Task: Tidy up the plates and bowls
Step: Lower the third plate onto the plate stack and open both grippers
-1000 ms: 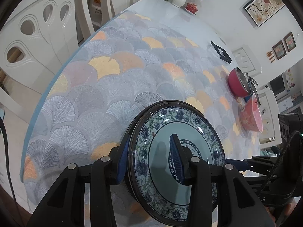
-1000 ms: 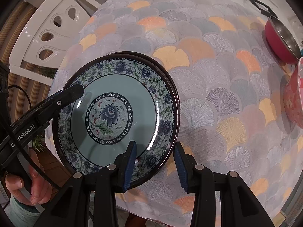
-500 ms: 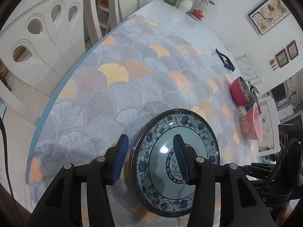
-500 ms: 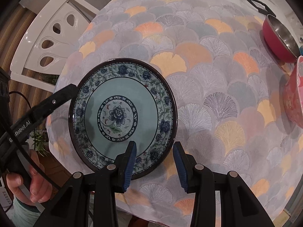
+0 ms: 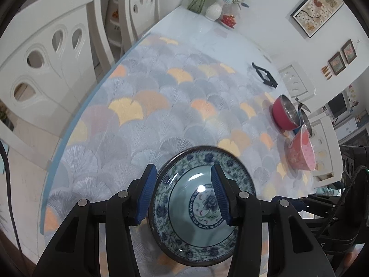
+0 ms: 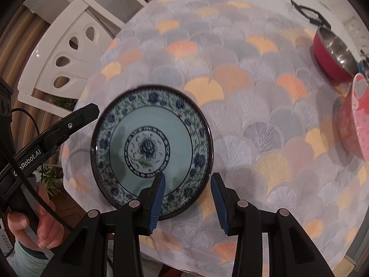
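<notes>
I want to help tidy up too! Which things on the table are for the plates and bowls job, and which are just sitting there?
For the job:
- blue flowered plate
- red bowl
- pink bowl

Just sitting there:
- black folding stand
- flower vase
- small red pot next to the vase
- white chairs

White carved chairs [image 5: 53, 53] ring the desk [image 5: 207, 37]; framed pictures [image 5: 317, 7] on white wall; flower vase [image 5: 214, 10] far end.
</notes>
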The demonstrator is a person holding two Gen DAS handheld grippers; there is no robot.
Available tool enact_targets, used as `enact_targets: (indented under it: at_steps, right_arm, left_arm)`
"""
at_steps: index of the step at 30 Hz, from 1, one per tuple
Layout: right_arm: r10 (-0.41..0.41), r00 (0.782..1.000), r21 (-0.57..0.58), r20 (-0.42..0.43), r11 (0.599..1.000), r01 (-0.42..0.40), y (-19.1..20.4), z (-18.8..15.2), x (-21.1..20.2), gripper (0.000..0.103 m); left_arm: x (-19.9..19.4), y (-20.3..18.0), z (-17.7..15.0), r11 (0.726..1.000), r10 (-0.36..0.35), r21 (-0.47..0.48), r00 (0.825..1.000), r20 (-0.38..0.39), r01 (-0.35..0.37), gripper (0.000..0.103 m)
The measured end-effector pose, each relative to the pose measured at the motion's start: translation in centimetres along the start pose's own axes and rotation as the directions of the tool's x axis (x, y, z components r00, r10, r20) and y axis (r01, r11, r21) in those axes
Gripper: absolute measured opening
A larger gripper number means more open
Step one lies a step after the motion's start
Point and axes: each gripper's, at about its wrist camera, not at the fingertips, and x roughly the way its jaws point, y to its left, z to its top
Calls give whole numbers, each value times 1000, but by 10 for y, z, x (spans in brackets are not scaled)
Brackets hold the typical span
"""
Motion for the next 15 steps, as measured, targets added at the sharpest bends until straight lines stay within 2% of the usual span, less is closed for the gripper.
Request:
enact_targets:
  at_steps: [9,15]
  right_arm:
    - [-43,995,10,92,999,42,0,3,-34,39]
    - [-82,984,85,157,994,69,-26,-3,-63,43]
  left_arm:
    - [-17,-29,18,997,-15,75,999,41,12,46]
    - [-16,-69,28,985,-34,172,998,57,24,46]
